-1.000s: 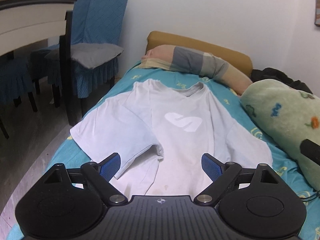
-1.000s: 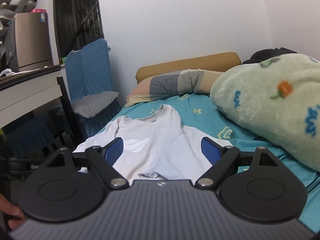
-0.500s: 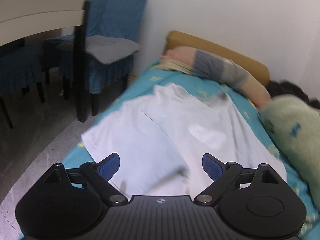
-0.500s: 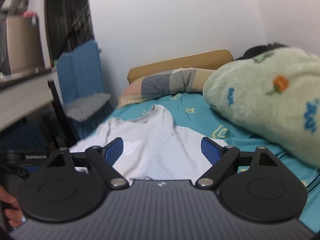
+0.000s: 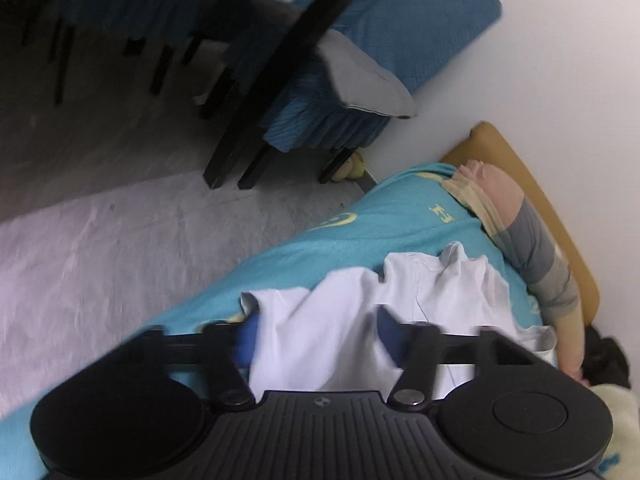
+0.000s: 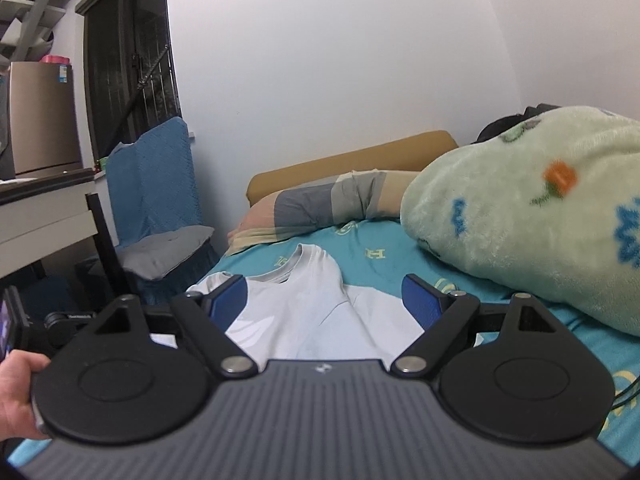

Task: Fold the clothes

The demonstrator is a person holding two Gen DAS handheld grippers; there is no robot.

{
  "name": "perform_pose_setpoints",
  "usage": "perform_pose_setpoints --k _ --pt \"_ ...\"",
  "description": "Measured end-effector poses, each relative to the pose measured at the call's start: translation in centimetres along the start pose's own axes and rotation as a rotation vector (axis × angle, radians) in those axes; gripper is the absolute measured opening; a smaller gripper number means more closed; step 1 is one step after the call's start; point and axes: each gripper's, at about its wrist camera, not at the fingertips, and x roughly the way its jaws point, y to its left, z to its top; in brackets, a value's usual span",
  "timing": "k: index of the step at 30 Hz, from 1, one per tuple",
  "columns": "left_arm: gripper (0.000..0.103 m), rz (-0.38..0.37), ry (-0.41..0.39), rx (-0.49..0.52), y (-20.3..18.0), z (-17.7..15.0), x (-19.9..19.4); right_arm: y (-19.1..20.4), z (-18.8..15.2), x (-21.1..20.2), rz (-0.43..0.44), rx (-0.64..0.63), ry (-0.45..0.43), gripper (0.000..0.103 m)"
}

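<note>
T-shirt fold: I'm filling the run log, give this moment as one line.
left gripper: closing around T-shirt sleeve | right gripper: open, above shirt | bed: shirt flat

T-shirt (image 6: 304, 304) on bed (image 6: 372, 248), pillow (image 6: 320, 204) behind

Left claw (image 5: 316, 334) tilted, jaws just closing, white T-shirt (image 5: 360, 312) bunched between blue pads. Teal bed (image 5: 400, 216) beneath; striped pillow (image 5: 532, 240) beyond, right.

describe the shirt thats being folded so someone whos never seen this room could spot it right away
Find the bed with the teal sheet against the white wall. Spread on it, below the striped pillow and left of the fluffy green blanket, lies the white t-shirt. It is the only plain white thing there.
</note>
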Motion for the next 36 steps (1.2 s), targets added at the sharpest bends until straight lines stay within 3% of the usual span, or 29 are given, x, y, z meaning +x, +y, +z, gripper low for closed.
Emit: perform_pose_setpoints --k 1,2,5,8,12,14,17,19,22,28,34,36 --pt "0.015 -0.002 0.021 0.027 -0.4 0.4 0.5 0.2 -0.1 0.4 -0.006 -0.014 0.004 0.086" --pt "0.006 -0.004 0.043 0.053 -0.9 0.8 1.0 0.5 -0.2 0.8 -0.011 -0.029 0.012 0.086" --pt "0.004 0.002 0.043 0.188 -3.3 3.2 2.0 1.1 -0.8 2.1 -0.026 -0.065 0.04 0.086" --pt "0.003 0.046 -0.076 0.341 -7.0 7.9 2.2 1.3 -1.5 3.3 -0.039 -0.073 0.066 0.086" --pt "0.003 0.236 -0.257 0.497 -10.4 13.1 4.0 1.3 -2.3 4.8 -0.065 -0.08 0.103 0.086" --pt "0.004 0.363 -0.234 0.528 -10.5 13.9 6.4 1.1 -2.6 5.4 -0.076 -0.084 0.13 0.086" --pt "0.014 0.323 -0.15 0.402 -8.8 13.6 8.1 1.0 -2.8 5.9 -0.082 -0.084 0.152 0.086" --pt "0.04 0.292 -0.095 0.37 -8.1 12.4 8.0 1.1 -2.9 6.0 -0.081 -0.092 0.153 0.086" --pt "0.055 0.241 0.01 0.371 -7.5 10.3 5.8 1.4 -2.7 6.0 -0.068 -0.111 0.144 0.086" --pt "0.067 0.125 0.305 0.332 -3.7 4.8 -5.7 2.1 -1.6 5.1 -0.027 -0.123 0.125 0.086" --pt "0.069 0.142 0.62 0.243 1.7 -2.2 -16.4 2.3 -0.4 2.2 0.004 -0.124 0.119 0.086" --pt "0.069 0.194 0.689 0.278 2.3 -4.8 -17.8 2.2 -0.1 1.3 0.005 -0.116 0.127 0.086"
